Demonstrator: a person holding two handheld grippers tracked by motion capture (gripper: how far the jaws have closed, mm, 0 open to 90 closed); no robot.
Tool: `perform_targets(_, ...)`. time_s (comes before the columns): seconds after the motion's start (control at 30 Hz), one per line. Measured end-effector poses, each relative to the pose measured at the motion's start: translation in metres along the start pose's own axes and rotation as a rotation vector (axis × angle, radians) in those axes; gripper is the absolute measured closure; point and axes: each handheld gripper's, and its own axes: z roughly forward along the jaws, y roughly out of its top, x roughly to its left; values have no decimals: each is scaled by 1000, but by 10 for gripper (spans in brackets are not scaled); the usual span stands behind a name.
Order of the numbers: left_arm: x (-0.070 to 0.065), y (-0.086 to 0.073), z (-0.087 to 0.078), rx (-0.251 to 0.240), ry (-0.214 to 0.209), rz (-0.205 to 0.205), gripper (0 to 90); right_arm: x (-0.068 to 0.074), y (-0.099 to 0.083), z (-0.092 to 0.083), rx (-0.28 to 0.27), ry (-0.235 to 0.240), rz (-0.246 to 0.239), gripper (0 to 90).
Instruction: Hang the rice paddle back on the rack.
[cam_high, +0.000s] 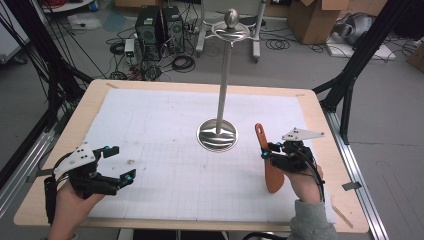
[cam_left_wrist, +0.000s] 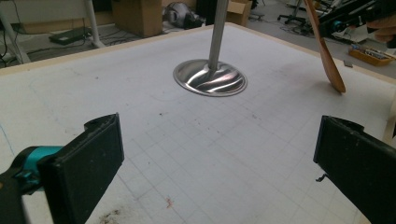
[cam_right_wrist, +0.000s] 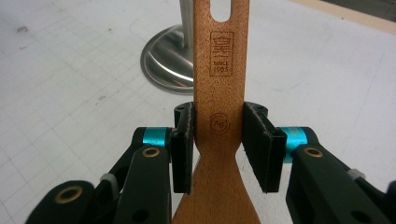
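Left tongs (cam_high: 119, 164): we hold them low over the surface (cam_high: 165, 150), jaws wide, nothing between; matte black pads, teal fittings. Stand (cam_high: 220, 100), centre: slim steel pole on a polished round base, cross-arms and ball on top. Spatula (cam_high: 267, 160), right of the base: flat reddish wood, slotted handle uppermost, stamped marks, blade down. Right tongs (cam_right_wrist: 218, 144): clamped on the spatula's narrow neck; we judge the carrying step underway; next, the slot must meet a hook on the stand.
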Motion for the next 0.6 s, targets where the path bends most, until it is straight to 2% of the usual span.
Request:
perform_targets(0.17, 0, 0, 1, 4, -1, -3, 20, 2, 2, -3, -29, -1, -14, 647)
perform_targets(0.4, 0, 0, 1, 3, 0, -2, 21, 2, 2, -8, -84, -12, -2, 647)
perform_targets(0.6, 0, 1, 0, 0, -1, -1, 21, 0, 1, -10, -103, -23, 8, 647)
